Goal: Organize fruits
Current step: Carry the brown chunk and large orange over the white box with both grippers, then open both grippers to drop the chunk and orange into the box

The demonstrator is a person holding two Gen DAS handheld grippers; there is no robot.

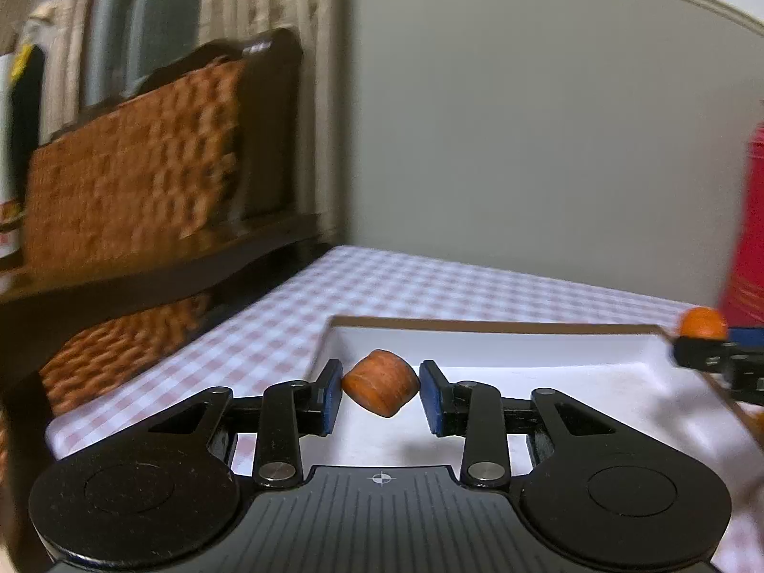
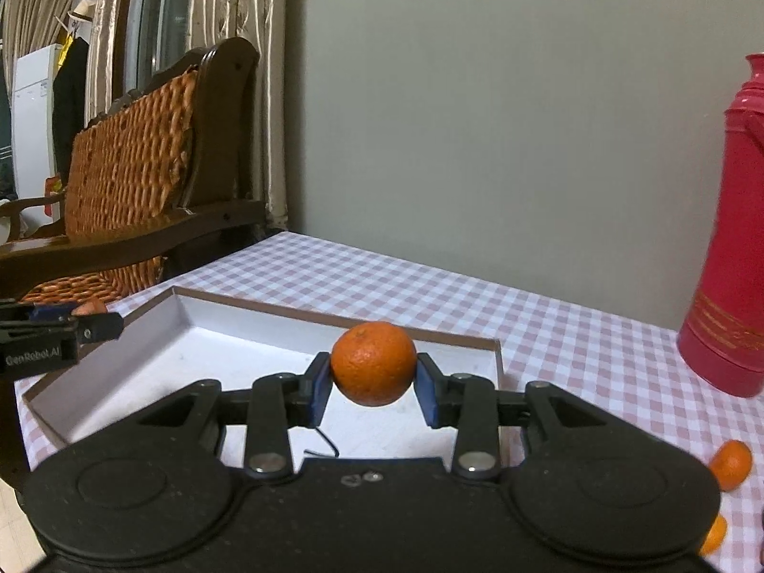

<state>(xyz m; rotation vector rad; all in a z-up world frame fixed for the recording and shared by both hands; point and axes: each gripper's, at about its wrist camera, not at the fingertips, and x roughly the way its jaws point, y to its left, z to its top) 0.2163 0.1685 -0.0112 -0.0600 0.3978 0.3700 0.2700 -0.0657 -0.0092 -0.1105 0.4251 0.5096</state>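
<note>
A table with a pink and white checked cloth point(image 2: 549, 334) lies under and ahead of the tool. A tall red flask point(image 2: 730, 238) stands on the cloth, far to the right of the tool. A dark wooden chair with a woven orange back point(image 2: 129, 162) sits off to the left, beside the table. A plain grey wall point(image 2: 501, 119) is straight ahead. Striped curtains point(image 2: 224, 0) hang up at the left, behind the chair. A white fridge point(image 2: 33, 119) stands far off to the left.

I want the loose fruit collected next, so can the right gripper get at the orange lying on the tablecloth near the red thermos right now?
Probably not yet: the right gripper is shut on an orange, so it must release that before taking the loose orange.
</note>
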